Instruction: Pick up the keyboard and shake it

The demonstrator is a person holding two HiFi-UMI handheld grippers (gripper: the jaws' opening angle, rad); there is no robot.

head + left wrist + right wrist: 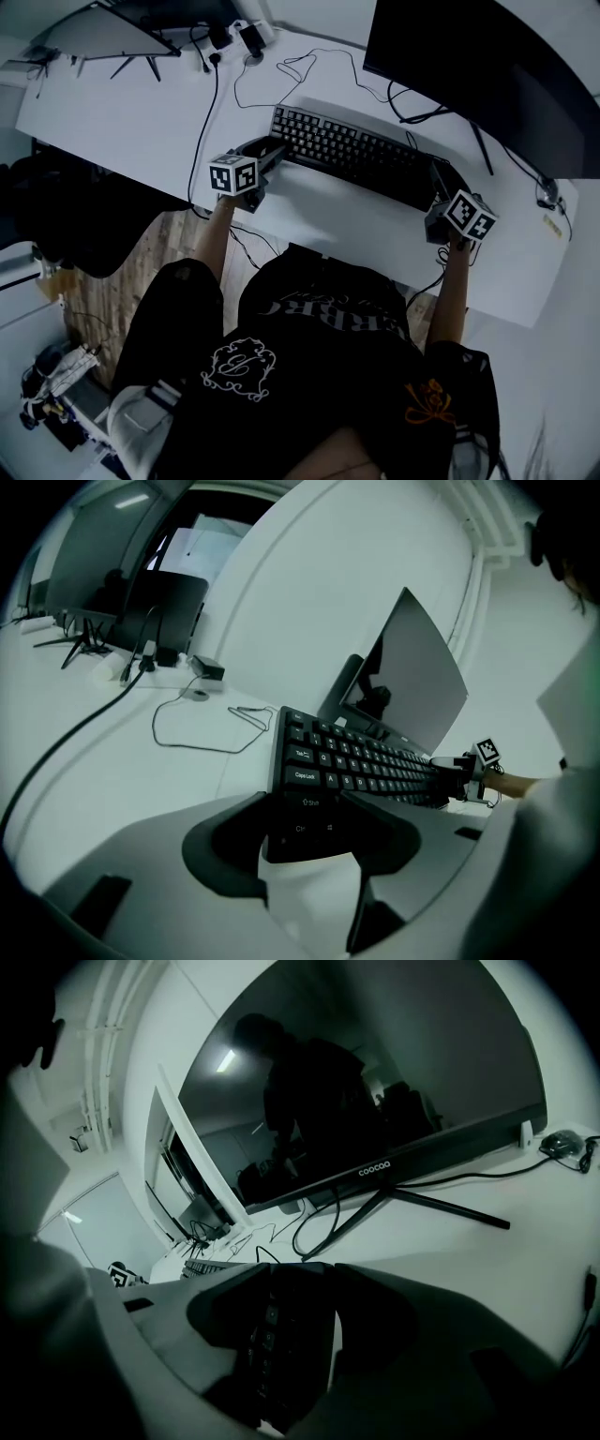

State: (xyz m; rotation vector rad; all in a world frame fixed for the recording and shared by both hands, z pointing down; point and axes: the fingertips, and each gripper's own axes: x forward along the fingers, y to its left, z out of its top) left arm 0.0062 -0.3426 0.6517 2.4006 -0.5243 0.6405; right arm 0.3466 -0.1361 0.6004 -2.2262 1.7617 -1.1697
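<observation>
Keyboard: the black keyboard [361, 155] lies slantwise across the white desk [141, 122], in front of the dark monitor [487, 66], with one gripper at each short end.
Left gripper: the left gripper [272, 150] comes in at the keyboard's left end. In the left gripper view the Shift and Ctrl corner sits deep between the jaws, one jaw over the keys and the other against the edge, so the jaws are clenched on that end.
Right gripper: the right gripper [439, 187] takes the opposite end. Its own view shows a column of dark keys standing between the jaws with the pads closed against them, so it is grasping the keyboard too.
Why both ends: a long, thin board held at one end would sag and twist. A grip at each end keeps it level and, I judge, gives both hands control for the shake.
Angle of approach: both grippers point down and inward along the board, which lets the jaws bite across its thin edge rather than its width.
Lift: I cannot tell for sure whether the keyboard is clear of the desk. The left gripper view shows its near corner standing over bare desk, which suggests the lift is starting.
Cable: a thin cable [272, 80] loops loosely on the desk behind the left end. The slack should allow some movement, but a wide shake could drag it.
Stage: pick-up in hand; the shake is not yet done.
</observation>
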